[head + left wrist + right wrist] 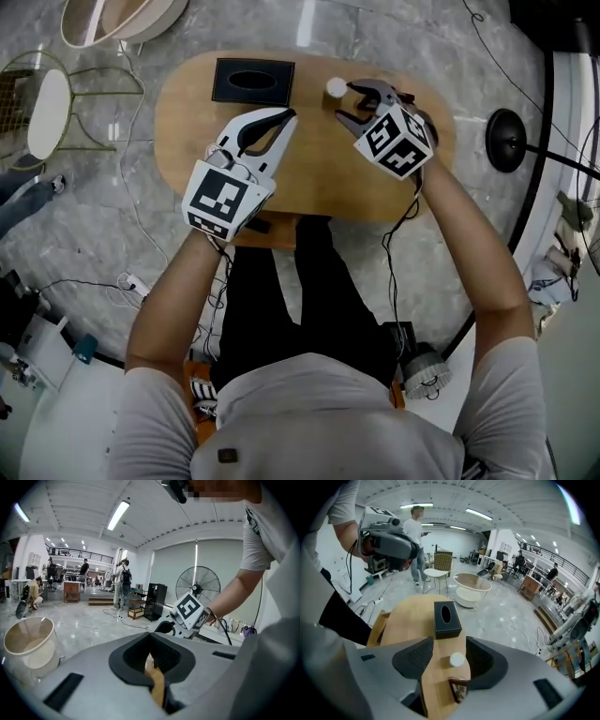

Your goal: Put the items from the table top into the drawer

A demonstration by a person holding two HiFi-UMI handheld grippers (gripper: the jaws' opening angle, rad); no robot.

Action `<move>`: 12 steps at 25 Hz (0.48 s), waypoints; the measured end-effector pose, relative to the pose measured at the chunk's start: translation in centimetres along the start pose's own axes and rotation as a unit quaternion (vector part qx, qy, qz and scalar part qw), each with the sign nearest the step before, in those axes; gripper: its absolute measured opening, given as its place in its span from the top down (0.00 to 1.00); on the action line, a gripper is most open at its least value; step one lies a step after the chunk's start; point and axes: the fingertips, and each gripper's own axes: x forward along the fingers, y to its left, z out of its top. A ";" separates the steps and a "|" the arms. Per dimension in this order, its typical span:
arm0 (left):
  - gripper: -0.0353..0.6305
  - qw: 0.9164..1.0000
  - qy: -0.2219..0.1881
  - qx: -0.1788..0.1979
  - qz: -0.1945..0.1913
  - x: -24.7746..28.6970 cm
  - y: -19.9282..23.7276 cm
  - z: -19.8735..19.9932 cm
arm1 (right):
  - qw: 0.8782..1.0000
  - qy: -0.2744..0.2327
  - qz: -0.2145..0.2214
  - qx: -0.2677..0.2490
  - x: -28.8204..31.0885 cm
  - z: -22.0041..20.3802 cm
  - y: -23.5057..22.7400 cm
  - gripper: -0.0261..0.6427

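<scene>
Gaping wide, right gripper [348, 101] jaws, small white round item [457, 659] between them, untouched, left gripper [287, 117] jaws together, empty.

Smooth wood table [319, 173], matt blk tissue box [253, 81], glossy stone floor [94, 216]

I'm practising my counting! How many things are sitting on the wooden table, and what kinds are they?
black tissue box: 1
small white round thing: 1
small dark-framed thing: 1
Total: 3
</scene>
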 end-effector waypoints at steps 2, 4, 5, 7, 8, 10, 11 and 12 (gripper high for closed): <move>0.93 1.000 0.005 -0.002 0.000 1.1 0.7 -2.2 | 1.000 0.019 0.006 -0.019 2.8 -1.5 -0.6 0.60; 0.93 1.000 0.010 -0.007 0.000 1.9 1.2 -4.3 | 0.998 0.041 0.015 -0.038 5.5 -3.0 -0.7 0.59; 0.93 1.000 0.013 -0.011 0.000 2.3 1.3 -5.4 | 0.997 0.052 0.021 -0.047 6.8 -3.8 -0.6 0.59; 0.93 1.000 0.020 -0.018 0.000 2.8 1.5 -7.3 | 0.994 0.073 0.033 -0.067 9.0 -5.2 -0.2 0.58; 0.93 1.000 0.023 -0.021 0.000 3.1 1.6 -8.2 | 0.993 0.083 0.037 -0.078 10.0 -5.8 -0.1 0.58; 0.93 0.999 0.027 -0.023 0.000 3.7 2.0 -9.8 | 0.989 0.103 0.044 -0.097 12.0 -6.9 -0.3 0.58; 0.93 0.999 0.028 -0.023 0.000 3.9 2.2 -10.4 | 0.987 0.114 0.047 -0.105 12.9 -7.5 -0.4 0.58; 0.93 0.999 0.030 -0.024 0.000 4.2 2.3 -11.1 | 0.985 0.125 0.051 -0.112 13.7 -8.1 -0.6 0.57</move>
